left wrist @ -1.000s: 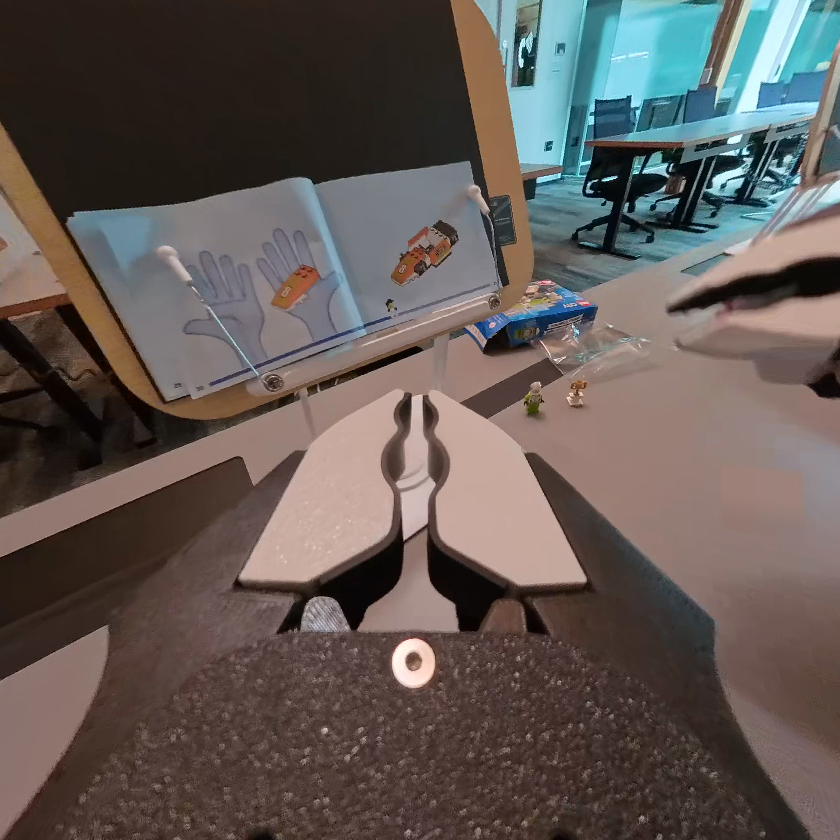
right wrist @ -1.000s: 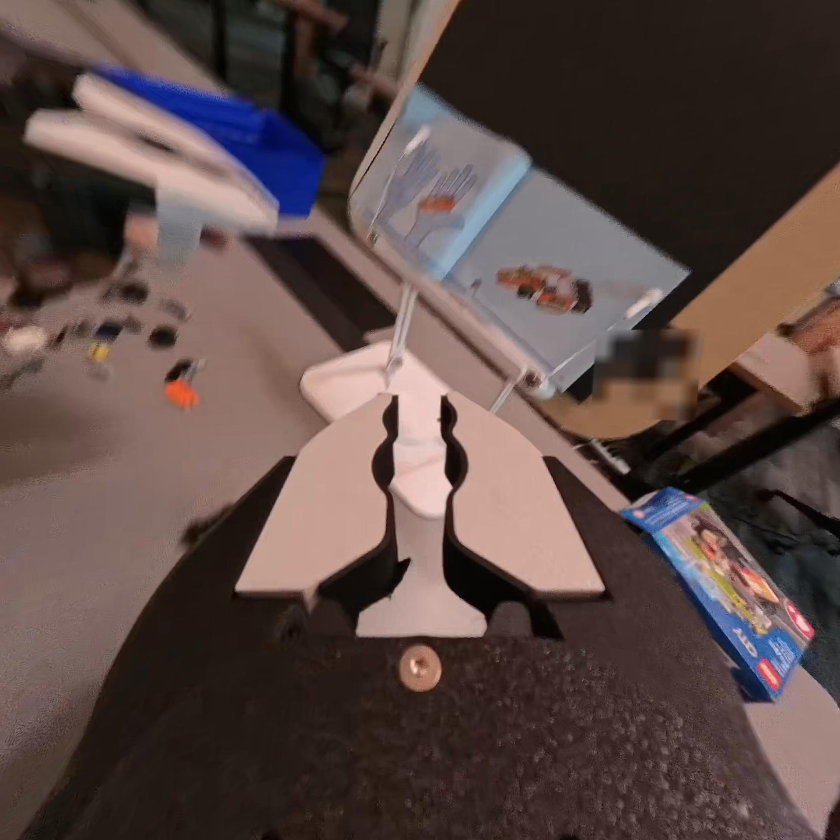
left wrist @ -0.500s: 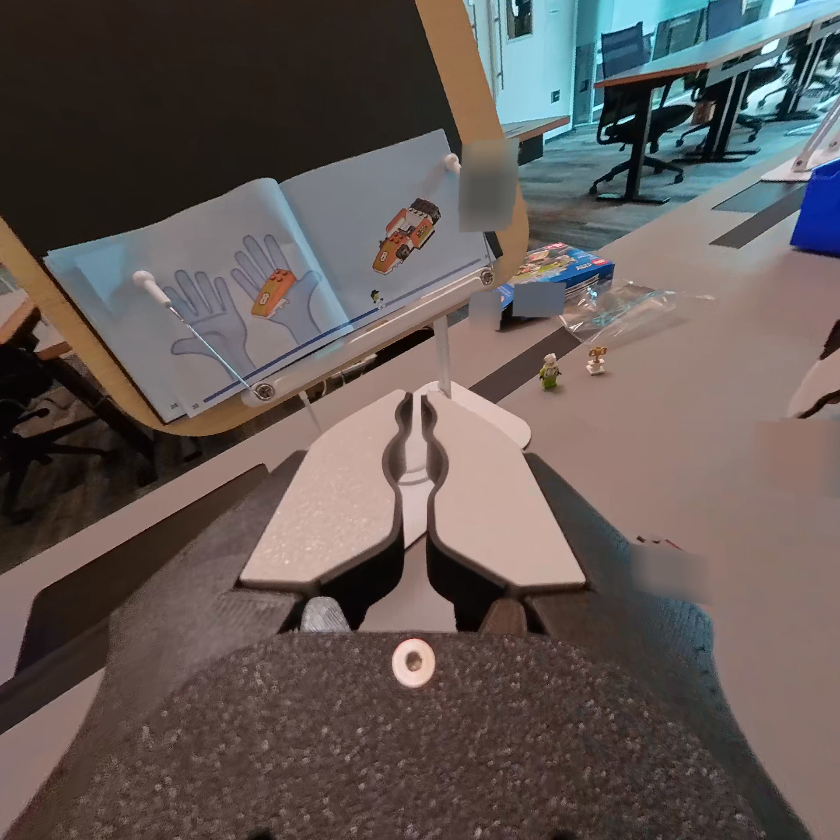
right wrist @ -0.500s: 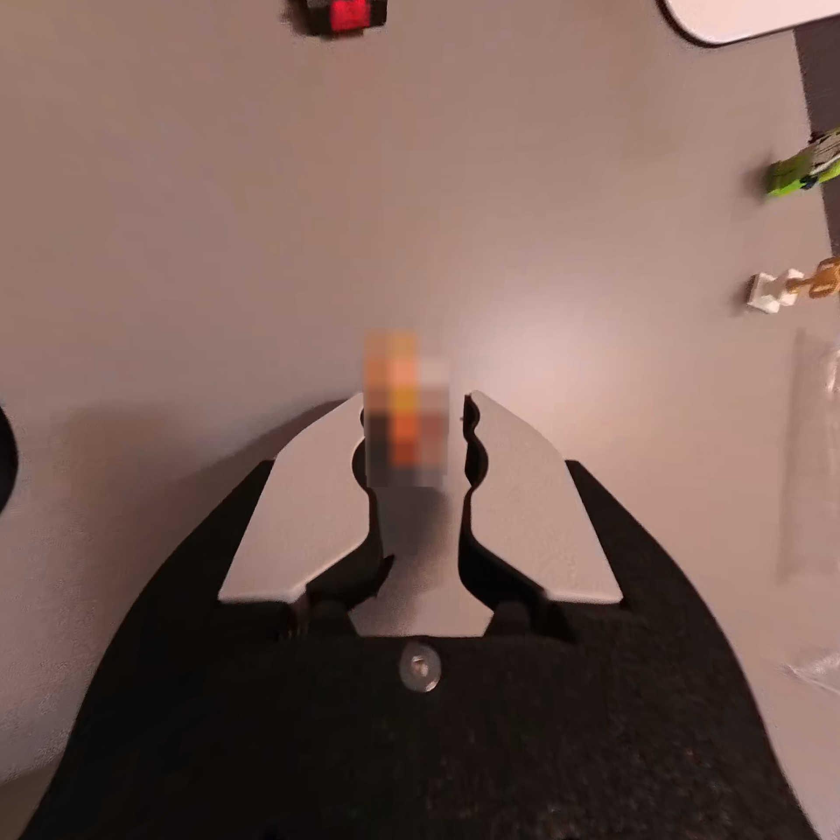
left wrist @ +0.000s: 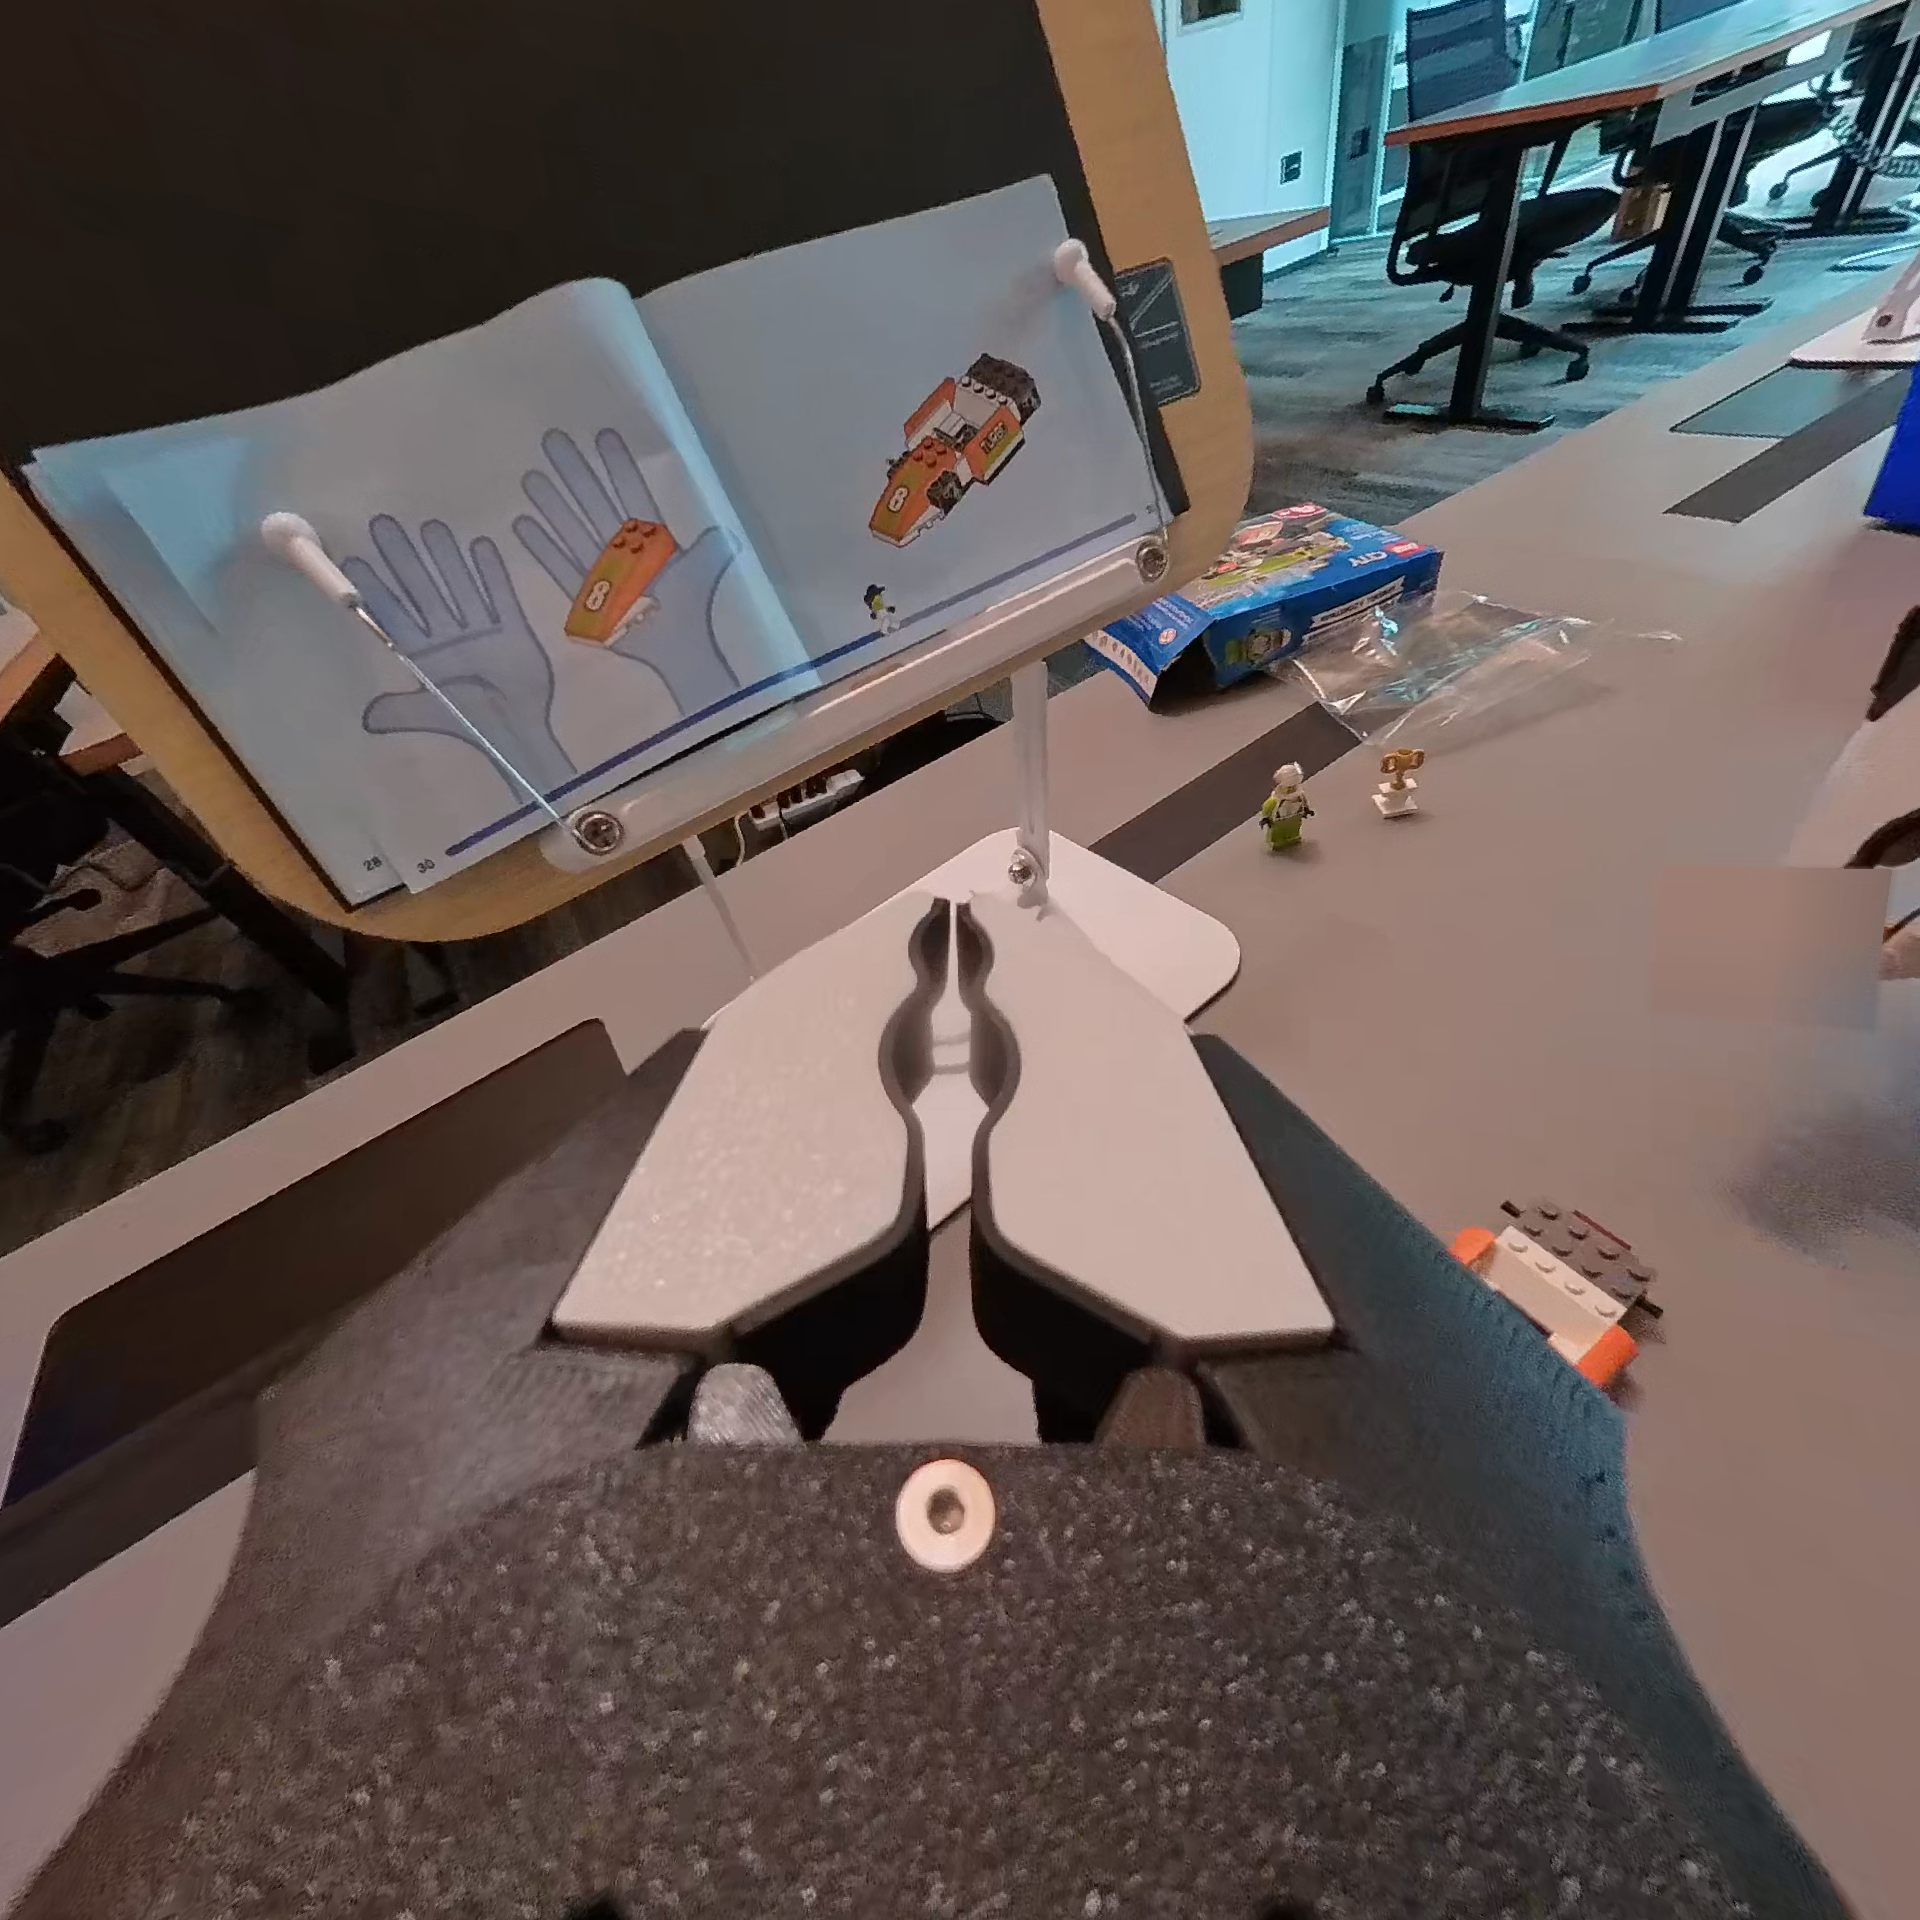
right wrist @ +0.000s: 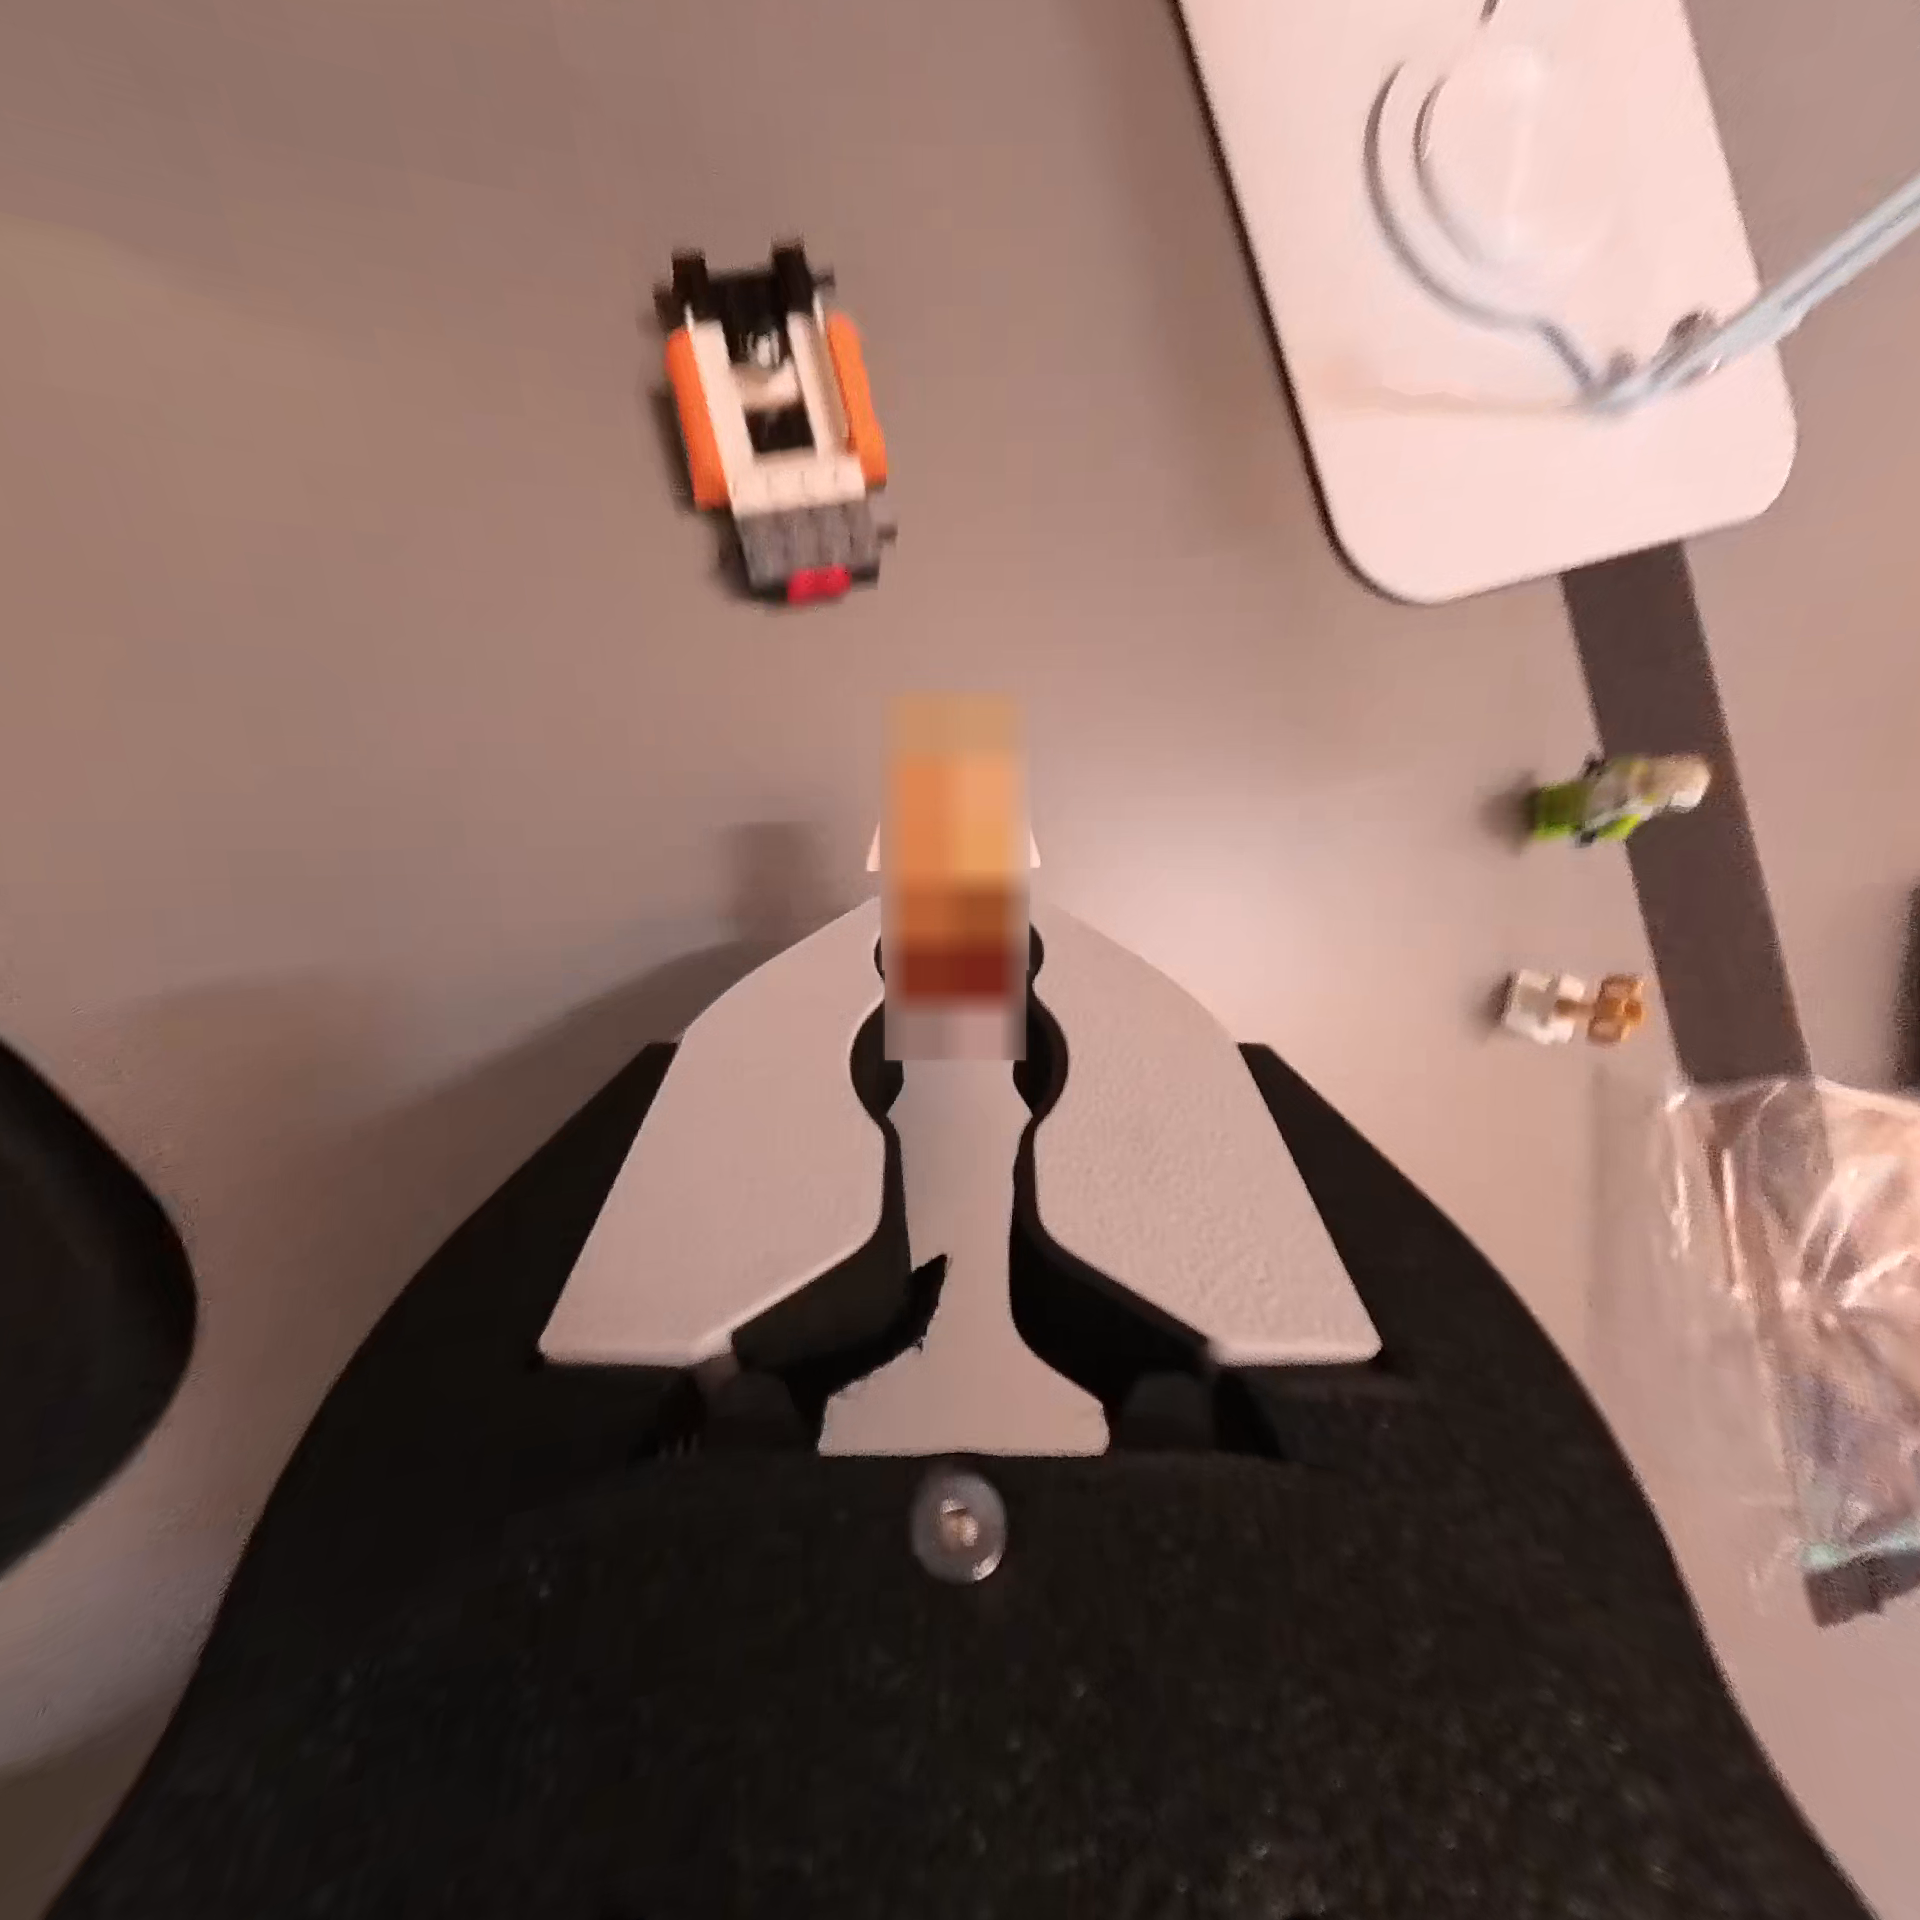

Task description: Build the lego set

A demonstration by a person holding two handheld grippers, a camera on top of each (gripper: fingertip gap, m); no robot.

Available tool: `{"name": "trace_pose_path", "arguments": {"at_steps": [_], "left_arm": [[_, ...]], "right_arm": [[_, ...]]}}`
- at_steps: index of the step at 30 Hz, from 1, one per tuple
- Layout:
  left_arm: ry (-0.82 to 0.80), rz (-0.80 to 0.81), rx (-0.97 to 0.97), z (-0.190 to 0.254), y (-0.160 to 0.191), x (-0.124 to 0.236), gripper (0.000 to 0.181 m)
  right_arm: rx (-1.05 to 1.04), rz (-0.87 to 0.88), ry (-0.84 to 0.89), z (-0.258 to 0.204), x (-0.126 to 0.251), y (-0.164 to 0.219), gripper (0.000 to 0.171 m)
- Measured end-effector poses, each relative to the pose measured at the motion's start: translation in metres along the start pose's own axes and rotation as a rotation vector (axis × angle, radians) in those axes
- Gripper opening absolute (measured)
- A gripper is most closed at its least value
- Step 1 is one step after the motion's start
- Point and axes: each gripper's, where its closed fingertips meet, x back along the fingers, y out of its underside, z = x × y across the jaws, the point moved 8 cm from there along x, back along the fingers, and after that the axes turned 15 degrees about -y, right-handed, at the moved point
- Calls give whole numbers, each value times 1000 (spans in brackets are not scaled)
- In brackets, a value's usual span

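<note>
- The left tongs (left wrist: 951, 914) are clenched on nothing, tips all but touching, hovering just short of the stand base (left wrist: 1143, 935).
- The right tongs (right wrist: 956, 925) look to be grasping a small piece (right wrist: 956, 821) of orange tone. A mosaic patch covers most of it, so I cannot tell its shape.
- The half-built car (right wrist: 774, 426) sits on the bench (left wrist: 1455, 1039), well left of the stand base in the top-down right wrist view. It has a white and grey body, orange sides and one red stud, with no wheels or nose that I can see.
- Just beyond the stand base stand a minifigure (left wrist: 1286, 808) and a trophy (left wrist: 1397, 784), both assembled. Behind them lie an emptied clear bag (left wrist: 1455, 655) and the box (left wrist: 1278, 597).
- Above the stand base, the instruction booklet (left wrist: 623, 582) is open at an orange sloped sub-build joining a car body. I judge the build about midway, with that joining next.
- Only the left view shows the booklet. Only the right view shows the car's top and the held piece.
</note>
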Motion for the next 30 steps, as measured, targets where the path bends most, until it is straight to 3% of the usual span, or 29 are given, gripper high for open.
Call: {"name": "trace_pose_path", "arguments": {"at_steps": [7,13,18,22,26,30], "left_arm": [[14,-45,87,-5,22,-9,0],[38,-91,95,0,41,-14,3],[95,-129,101,10,50,-13,6],[250,-150,92,23,56,-11,9],[474,-165,-22,40,69,-8,13],[590,-209,-179,57,90,-6,18]], "right_arm": [[-20,11,17,11,-29,-76,17],[-5,-41,-16,14,-57,-110,17],[6,-76,-48,13,-79,-117,17],[5,-92,-68,12,-92,-112,17],[5,-121,-89,11,-97,-99,17],[-2,-141,-121,10,-100,-93,17]]}}
